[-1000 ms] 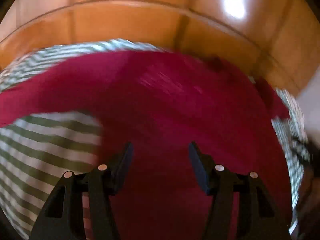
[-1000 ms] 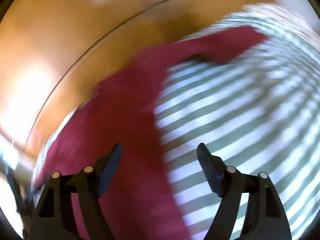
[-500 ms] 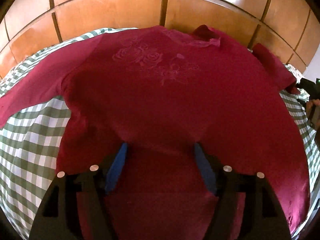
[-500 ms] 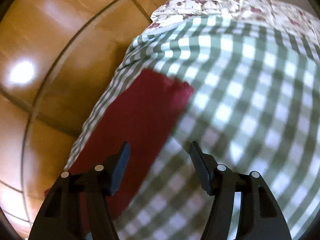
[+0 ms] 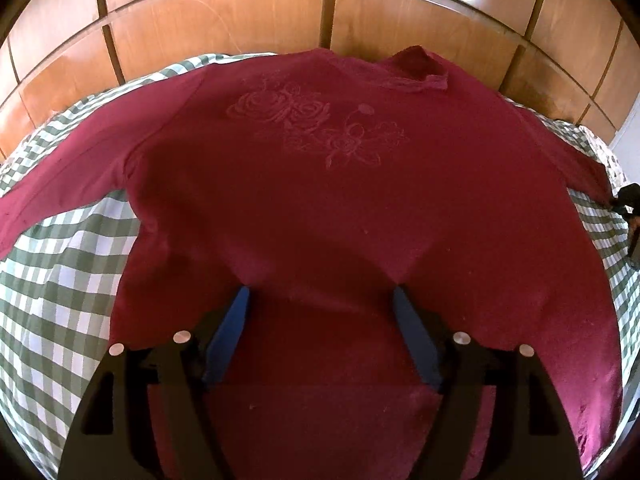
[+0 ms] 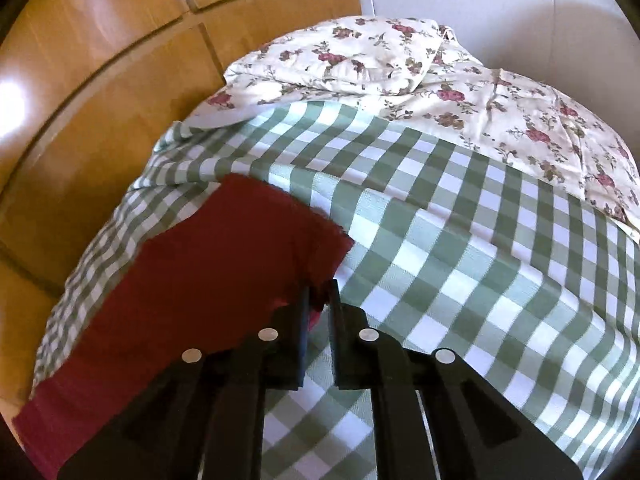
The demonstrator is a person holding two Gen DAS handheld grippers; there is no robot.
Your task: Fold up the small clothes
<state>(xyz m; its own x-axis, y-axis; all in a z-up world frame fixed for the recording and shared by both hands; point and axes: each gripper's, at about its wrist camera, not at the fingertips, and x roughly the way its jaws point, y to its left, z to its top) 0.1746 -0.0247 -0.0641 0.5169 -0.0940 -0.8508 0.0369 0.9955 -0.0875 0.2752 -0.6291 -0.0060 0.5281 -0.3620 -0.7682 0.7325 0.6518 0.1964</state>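
The maroon sweatshirt (image 5: 320, 208) lies flat, unfolded. Right tongs (image 6: 319, 304) have just closed on its sleeve cuff (image 6: 320, 240) (first fold pending); left tongs (image 5: 322, 304) have been opening, empty.

I see a green-and-white checked cloth (image 6: 460, 240) covering the bed surface, spreading wide to the left and right and lying in soft folds at its far left edge. Beyond it, at the far end, I see a cream floral bedcover (image 6: 500, 96) with a matching floral pillow (image 6: 344, 56) on top. Glossy wooden wardrobe panels (image 5: 248, 20) stand along the far side, and a plain white wall (image 6: 480, 4) rises behind the pillow.
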